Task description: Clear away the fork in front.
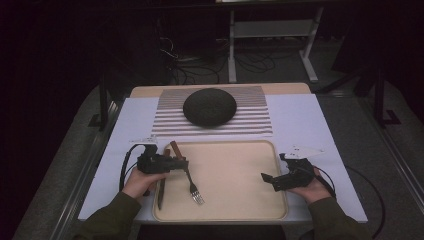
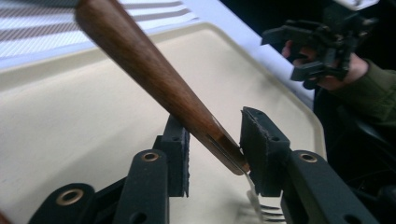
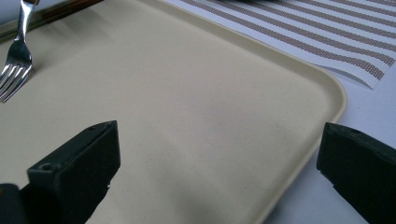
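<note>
A fork with a brown wooden handle [image 2: 140, 65] and metal tines [image 1: 197, 198] stands tilted on the beige tray [image 1: 240, 200], tines down on the tray. My left gripper [image 1: 181, 162] is at the tray's left side with the handle between its jaws. In the left gripper view the left gripper [image 2: 215, 135] is open: the handle leans against one pad and a gap shows at the other. My right gripper [image 1: 270, 181] hangs open over the tray's right rim, nothing between its jaws [image 3: 219, 149]. The fork's tines [image 3: 16, 70] lie far from it.
A dark long utensil [image 1: 160, 192] lies along the tray's left rim. Behind the tray a striped placemat [image 1: 250, 125] carries a dark round dome-shaped object [image 1: 209, 106]. The table has a white cover [image 1: 300, 115]; cables and a desk frame stand beyond it.
</note>
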`<state>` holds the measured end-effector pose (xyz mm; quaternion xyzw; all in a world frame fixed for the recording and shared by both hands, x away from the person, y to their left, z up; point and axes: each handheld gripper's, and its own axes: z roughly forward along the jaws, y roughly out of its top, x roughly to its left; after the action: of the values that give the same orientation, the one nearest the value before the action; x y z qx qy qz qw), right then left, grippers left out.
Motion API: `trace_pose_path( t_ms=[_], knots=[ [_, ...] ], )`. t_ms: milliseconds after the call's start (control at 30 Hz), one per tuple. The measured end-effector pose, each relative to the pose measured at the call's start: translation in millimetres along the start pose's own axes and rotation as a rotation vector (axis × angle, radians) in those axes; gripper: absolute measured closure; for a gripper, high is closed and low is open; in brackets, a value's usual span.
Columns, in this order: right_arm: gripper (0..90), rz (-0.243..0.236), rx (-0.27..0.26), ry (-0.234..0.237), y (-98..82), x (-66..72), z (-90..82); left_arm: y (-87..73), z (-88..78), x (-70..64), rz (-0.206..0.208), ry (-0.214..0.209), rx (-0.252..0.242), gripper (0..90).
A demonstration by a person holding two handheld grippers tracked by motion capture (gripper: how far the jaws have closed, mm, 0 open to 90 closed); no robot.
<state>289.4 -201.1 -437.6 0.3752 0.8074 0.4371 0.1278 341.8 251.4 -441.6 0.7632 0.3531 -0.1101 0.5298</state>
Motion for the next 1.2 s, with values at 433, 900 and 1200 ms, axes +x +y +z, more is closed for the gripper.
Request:
trace_pose_path(
  t_ms=[433, 900, 1200],
  knots=[
    [0.0, 0.001, -0.011, 0.002, 0.5, -0.3, -1.0, -7.0, 0.9, 18.4, -0.104, 0.109, 0.054, 53.0],
    [0.0, 0.003, -0.02, 0.003, 1.3, 0.0, -2.0, -3.9, -3.8, 10.0, -0.021, 0.198, 0.063, 47.8],
    [0.0, -0.006, -0.021, 0.004, 1.9, 1.4, -1.8, 6.2, -2.5, -16.4, 0.198, 0.258, 0.062, 71.5]
  ],
)
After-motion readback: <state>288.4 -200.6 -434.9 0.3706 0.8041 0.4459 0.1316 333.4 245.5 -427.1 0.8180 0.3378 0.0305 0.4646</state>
